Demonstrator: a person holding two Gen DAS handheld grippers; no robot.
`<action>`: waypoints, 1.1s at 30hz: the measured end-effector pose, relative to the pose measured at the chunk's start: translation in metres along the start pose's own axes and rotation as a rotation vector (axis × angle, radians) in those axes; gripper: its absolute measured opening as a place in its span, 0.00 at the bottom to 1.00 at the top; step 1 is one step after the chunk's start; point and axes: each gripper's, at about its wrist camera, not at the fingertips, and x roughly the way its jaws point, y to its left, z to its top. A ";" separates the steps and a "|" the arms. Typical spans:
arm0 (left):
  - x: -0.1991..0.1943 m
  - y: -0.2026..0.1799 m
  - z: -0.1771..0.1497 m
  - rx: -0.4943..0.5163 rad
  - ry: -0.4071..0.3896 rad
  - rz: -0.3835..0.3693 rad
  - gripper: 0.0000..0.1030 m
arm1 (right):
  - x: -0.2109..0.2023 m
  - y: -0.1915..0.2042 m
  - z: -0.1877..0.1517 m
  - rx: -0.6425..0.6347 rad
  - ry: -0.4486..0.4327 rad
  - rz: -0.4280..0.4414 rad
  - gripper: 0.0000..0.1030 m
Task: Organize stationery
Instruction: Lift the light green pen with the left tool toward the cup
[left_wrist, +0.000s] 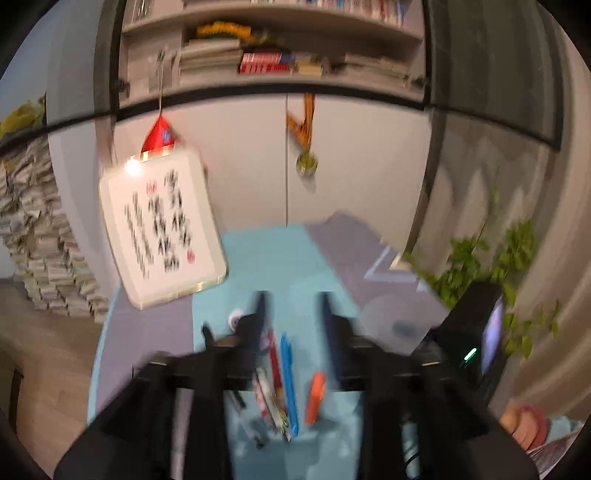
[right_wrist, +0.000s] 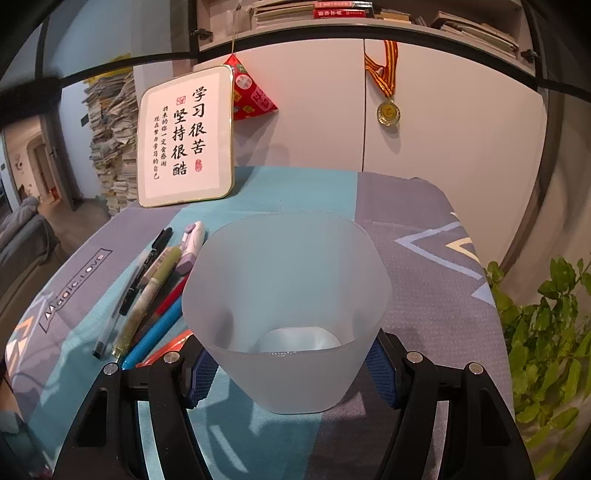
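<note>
The right claw (right_wrist: 291, 373) grips the frosted cup (right_wrist: 286, 295) by its lower walls, blue pads pressing both sides, holding it upright on the bench (right_wrist: 424, 229). The cup looks empty. The left claw (left_wrist: 293, 314) hovers part-open with nothing between its fingers, above the pens (left_wrist: 282, 373) and an orange piece (left_wrist: 316, 397) lying just left of the cup. A good next step would be picking one pen near its middle and dropping it upright in the cup while the right claw steadies it.
</note>
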 end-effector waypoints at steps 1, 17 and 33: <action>0.008 0.001 -0.010 0.008 0.031 0.016 0.53 | 0.000 0.000 0.000 -0.001 -0.001 -0.001 0.68; 0.084 0.018 -0.073 -0.031 0.351 0.014 0.32 | 0.000 0.001 0.000 0.005 0.005 0.009 0.68; 0.071 0.017 -0.084 -0.022 0.336 -0.004 0.12 | 0.001 0.001 -0.001 0.006 0.008 0.009 0.68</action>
